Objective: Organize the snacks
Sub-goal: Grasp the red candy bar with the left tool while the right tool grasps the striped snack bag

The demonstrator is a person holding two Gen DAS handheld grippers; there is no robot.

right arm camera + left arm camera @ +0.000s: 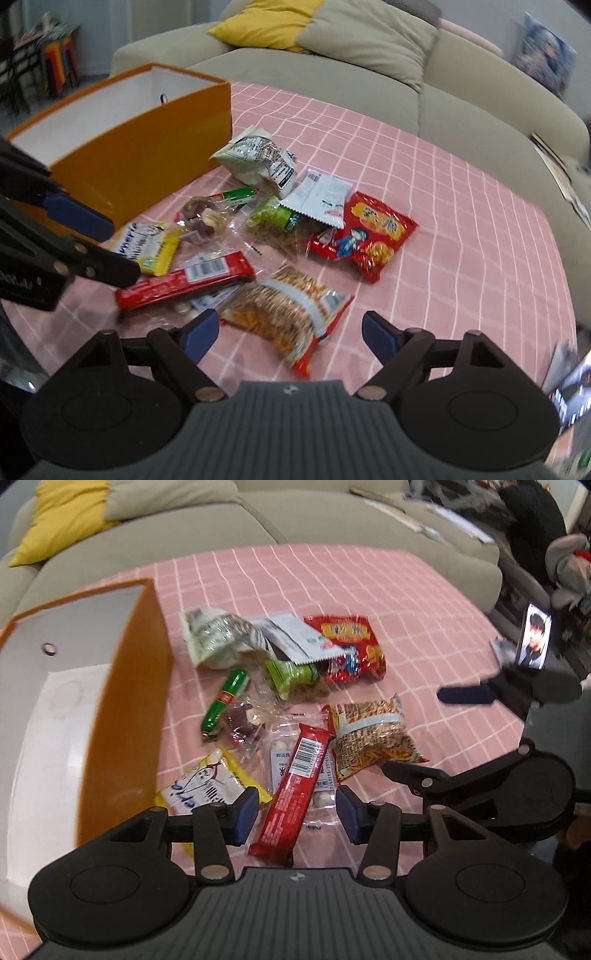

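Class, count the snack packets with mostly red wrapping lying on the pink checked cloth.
2: the long red bar near the left gripper, and the red bag at the pile's far right. More may hide underneath.

Snack packets (280, 236) lie heaped on the tablecloth (461, 221), box (140, 155) left of them, sofa (369, 66) behind.

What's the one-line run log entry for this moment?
stage: reaching | left gripper: open over red bar | right gripper: open over noodle snack bag | orange box: no snacks visible inside
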